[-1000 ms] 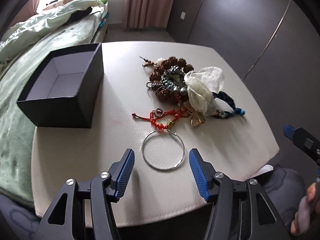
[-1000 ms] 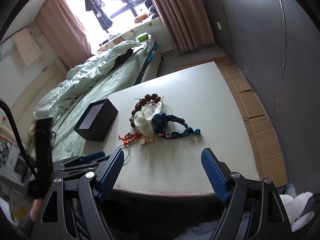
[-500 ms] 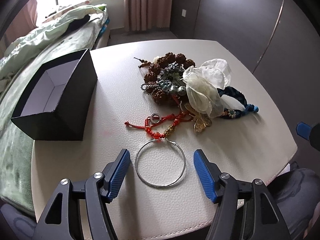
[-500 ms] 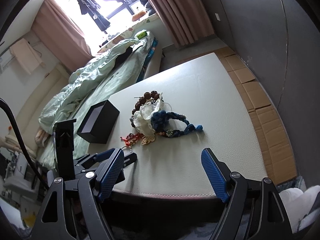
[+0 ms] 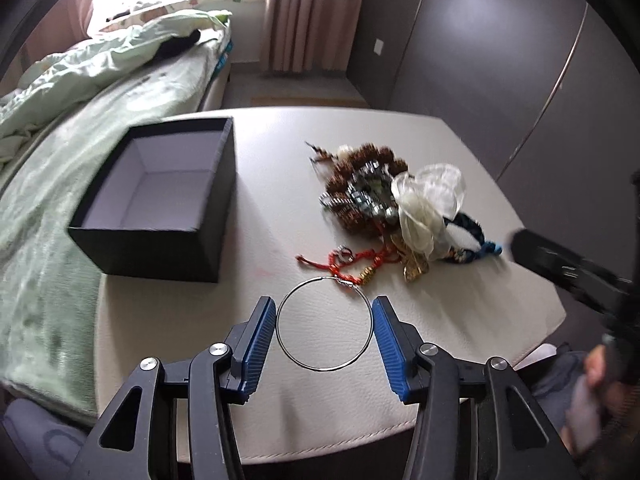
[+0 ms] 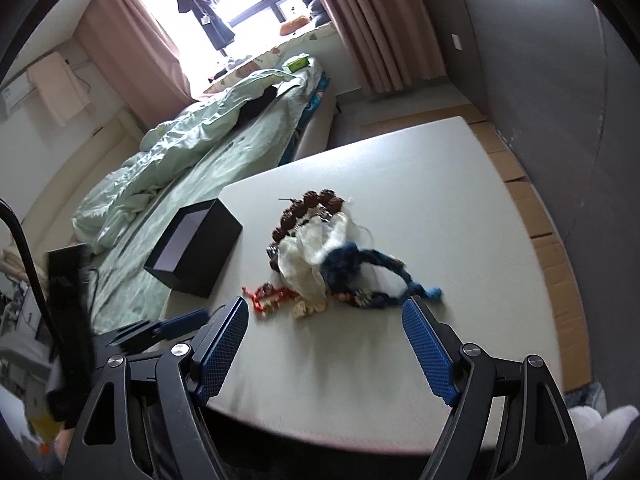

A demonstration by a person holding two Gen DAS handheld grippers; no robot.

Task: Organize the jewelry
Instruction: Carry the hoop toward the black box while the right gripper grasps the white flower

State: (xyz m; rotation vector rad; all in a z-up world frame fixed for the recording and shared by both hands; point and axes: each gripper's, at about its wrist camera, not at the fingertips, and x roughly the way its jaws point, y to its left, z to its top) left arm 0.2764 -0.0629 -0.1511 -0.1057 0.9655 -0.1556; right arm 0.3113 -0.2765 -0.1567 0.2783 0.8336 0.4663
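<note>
- While its jaws close, the left claw (image 5: 324,316) brackets the silver hoop (image 5: 325,323) on the worktop (image 5: 276,184), pads seemingly just short of gripping.
- Right claw (image 6: 325,322) hangs released, empty.

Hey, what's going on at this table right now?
A person with a gripper in each hand is sorting jewelry on a white table. The left gripper is closing around a thin silver hoop that lies flat between its fingers; whether they press it yet is unclear. The right gripper hangs open above the near edge, holding nothing. A tangled pile of beads and bracelets waits in the middle, and the open black box beside it looks empty.
</note>
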